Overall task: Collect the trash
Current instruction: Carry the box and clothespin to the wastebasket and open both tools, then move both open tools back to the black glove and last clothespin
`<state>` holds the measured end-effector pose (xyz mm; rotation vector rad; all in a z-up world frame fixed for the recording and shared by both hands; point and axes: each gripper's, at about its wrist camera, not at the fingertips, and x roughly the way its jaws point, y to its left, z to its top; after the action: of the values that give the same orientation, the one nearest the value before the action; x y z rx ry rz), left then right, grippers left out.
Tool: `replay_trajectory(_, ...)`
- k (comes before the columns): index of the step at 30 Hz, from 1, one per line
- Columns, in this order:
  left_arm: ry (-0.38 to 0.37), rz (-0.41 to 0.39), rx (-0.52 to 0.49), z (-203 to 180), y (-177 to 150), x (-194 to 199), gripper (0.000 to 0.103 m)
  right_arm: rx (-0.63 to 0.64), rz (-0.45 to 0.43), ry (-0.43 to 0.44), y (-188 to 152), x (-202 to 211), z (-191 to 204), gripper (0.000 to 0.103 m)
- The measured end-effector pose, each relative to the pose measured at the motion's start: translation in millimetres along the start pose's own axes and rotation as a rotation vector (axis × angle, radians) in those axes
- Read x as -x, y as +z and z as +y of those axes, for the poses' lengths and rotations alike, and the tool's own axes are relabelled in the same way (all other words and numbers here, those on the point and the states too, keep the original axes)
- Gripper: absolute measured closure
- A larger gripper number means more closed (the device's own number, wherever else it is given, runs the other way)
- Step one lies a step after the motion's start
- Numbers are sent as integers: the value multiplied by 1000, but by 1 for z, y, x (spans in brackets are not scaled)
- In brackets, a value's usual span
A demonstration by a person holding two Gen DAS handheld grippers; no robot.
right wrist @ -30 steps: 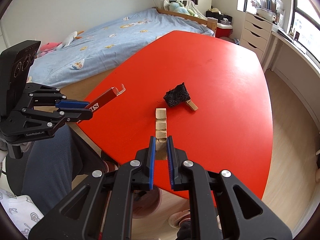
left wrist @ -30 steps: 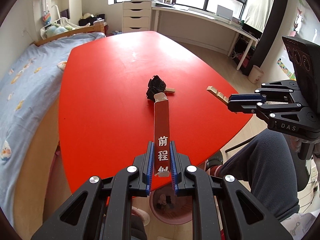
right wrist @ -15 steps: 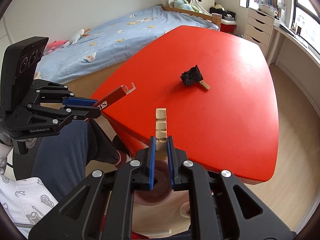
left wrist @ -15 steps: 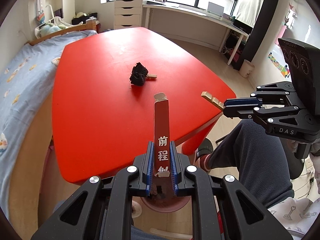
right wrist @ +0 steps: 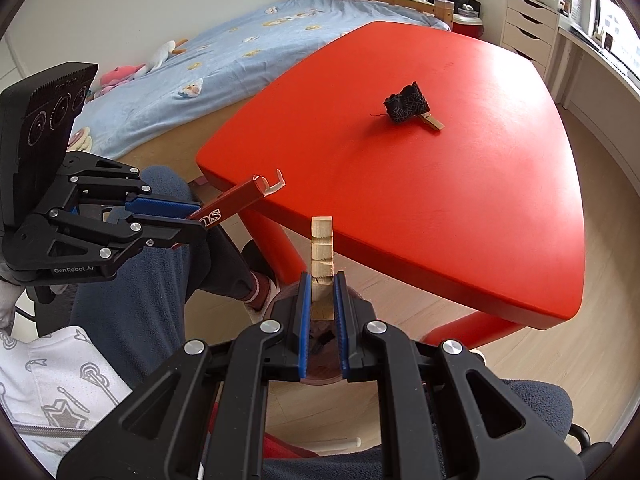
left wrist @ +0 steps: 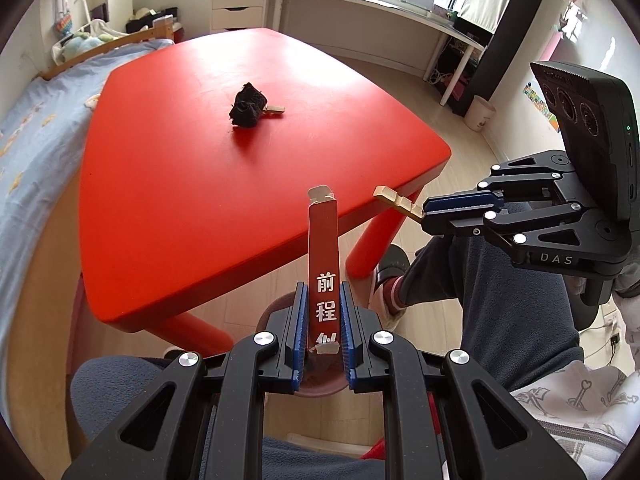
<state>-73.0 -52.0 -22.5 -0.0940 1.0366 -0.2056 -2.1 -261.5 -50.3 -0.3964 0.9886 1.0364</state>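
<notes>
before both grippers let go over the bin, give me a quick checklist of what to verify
1. Left gripper clamped on the red carton: ok.
2. Right gripper clamped on the wooden strip: ok.
3. Both pieces off the red table: ok.
4. Pink bin directly under the right gripper's strip: ok, its rim shows just behind the jaws.
5. Bin under the whole length of the carton: cannot tell, its far end reaches forward of the rim.
6. Table cleared: not ok, the black wad and a wooden clip remain.

Bright window daylight; soft shadows; glare on red table [left wrist: 192,128]; fisheye-warped edges.
</notes>
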Motion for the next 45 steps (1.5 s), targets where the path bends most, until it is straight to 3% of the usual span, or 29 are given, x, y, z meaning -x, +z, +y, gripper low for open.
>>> replay_trajectory(13,-19,29,8,-2,-8,-6,87,-5,23,43,-6,-8,1,92)
replay_trajectory(15,-17,33,7,-2,-8,-8,82,-6,23,40,-7,-9,-1,91)
replay_trajectory(16,-17,38,8,-1,-8,-9,67,-9,26,35,-8,-10,-2,88)
replay_trajectory(17,-13,37,11,0,-9,-10,44,-10,27,27,-8,-10,-3,68)
replay_trajectory(18,-5,30,15,1,-9,-10,34,-14,24,16,-8,-10,-4,33)
replay_trajectory(20,6,21,24,3,-10,-9,14,-27,1,9,-8,-7,-7,11)
replay_trajectory(22,23,21,30,5,-10,-10,12,-40,7,2,-8,-7,-9,6)
replay_trajectory(25,34,21,41,9,-10,-10,8,-51,16,-5,-9,-9,-13,5)
replay_trajectory(45,28,15,64,12,-7,-10,8,-69,18,4,-7,-9,-16,3)
